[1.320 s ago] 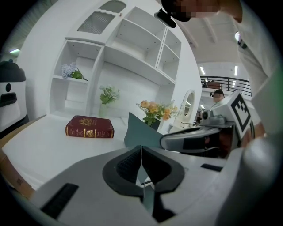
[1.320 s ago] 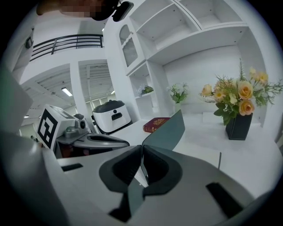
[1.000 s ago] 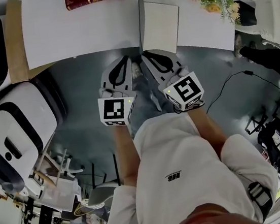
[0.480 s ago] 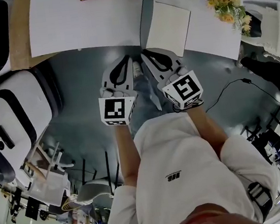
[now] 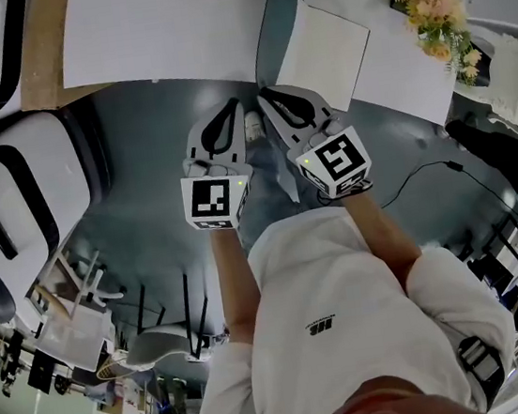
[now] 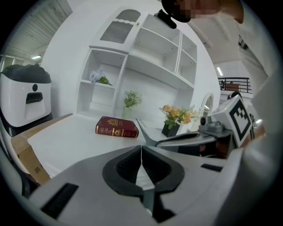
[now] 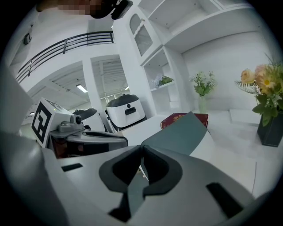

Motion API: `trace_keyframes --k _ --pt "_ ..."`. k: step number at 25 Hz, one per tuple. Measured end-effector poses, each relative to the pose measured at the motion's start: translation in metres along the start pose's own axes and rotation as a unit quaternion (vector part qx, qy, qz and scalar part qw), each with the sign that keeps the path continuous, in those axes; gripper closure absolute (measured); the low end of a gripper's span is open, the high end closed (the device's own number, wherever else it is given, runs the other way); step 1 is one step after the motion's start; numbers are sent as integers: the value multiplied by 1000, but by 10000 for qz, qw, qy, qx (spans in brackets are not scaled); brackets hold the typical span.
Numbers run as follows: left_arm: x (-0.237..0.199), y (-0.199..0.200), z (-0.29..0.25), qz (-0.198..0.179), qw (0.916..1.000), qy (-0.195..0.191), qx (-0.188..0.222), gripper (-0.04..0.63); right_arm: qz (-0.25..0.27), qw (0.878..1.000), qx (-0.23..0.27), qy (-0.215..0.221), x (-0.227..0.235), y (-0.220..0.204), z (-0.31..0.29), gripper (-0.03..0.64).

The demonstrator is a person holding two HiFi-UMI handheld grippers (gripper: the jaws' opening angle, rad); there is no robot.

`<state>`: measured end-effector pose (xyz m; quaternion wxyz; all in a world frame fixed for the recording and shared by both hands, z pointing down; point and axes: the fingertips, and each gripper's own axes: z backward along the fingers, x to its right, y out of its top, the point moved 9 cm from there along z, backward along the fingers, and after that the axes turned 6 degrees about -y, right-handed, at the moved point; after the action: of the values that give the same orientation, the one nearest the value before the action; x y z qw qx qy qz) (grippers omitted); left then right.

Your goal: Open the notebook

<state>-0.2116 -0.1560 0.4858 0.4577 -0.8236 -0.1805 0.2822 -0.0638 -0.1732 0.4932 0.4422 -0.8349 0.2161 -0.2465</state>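
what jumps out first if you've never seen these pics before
The grey-covered notebook lies at the white table's near edge, cover standing up off a blank white page. Just short of it the left gripper and right gripper hang side by side, both shut and empty. A dark red hardback book lies further back, orange and pink flowers to the right.

The notebook [image 5: 305,38] lies open at the near right edge of the white bench [image 5: 161,34]. Its grey cover [image 5: 276,33] stands raised on the left, above a blank white page [image 5: 326,43] that lies flat. The cover's near corner sits pinched in the right tool [image 5: 261,91].
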Motion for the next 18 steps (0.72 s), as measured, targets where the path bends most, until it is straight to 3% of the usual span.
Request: trace_keyframes --k 18 --pt "-37 -14 0 246 9990 381 28 595 150 9987 -371 322 -7 -8 -46 604"
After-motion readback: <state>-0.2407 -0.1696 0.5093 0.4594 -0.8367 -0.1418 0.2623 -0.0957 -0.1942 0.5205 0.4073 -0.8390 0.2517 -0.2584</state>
